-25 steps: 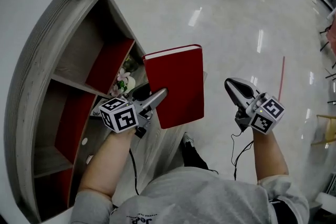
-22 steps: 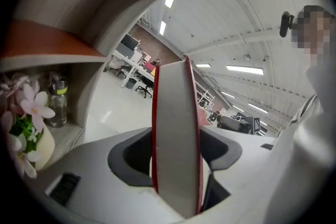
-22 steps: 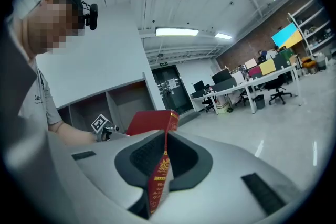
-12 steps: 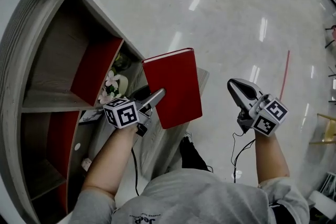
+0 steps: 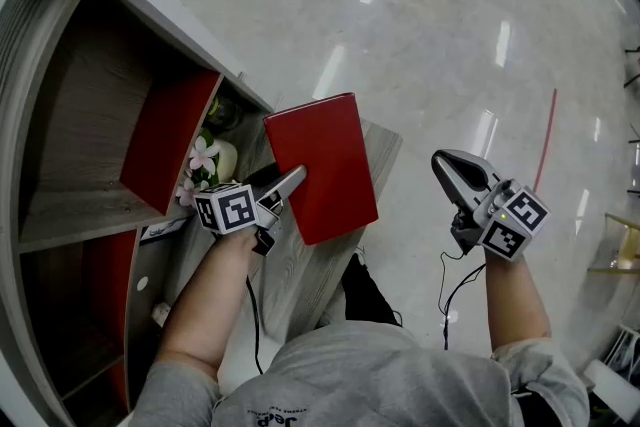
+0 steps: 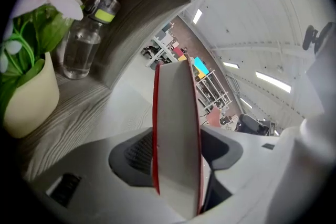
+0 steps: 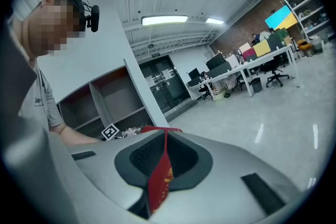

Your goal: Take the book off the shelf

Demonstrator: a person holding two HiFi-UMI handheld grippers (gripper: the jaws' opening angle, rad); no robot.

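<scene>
Glossy office floor is spreading below the grey shelf unit [image 5: 95,105]; the left gripper [image 5: 293,179] is clamping the red book [image 5: 325,150] at its lower edge, out of the shelf, while the right gripper [image 5: 447,165] is hovering well apart, jaws together, empty

The book [image 5: 325,165] has a smooth, matt red cover over pale paper page edges. The shelf [image 5: 95,115] is matt grey board with streaky wood grain. The floor [image 5: 440,35] is glossy and mirrors the lights. The left gripper [image 5: 293,179] and right gripper [image 5: 445,163] have smooth grey plastic shells and dark ribbed pads [image 6: 137,153]. The bottle [image 6: 79,44] is clear.
</scene>
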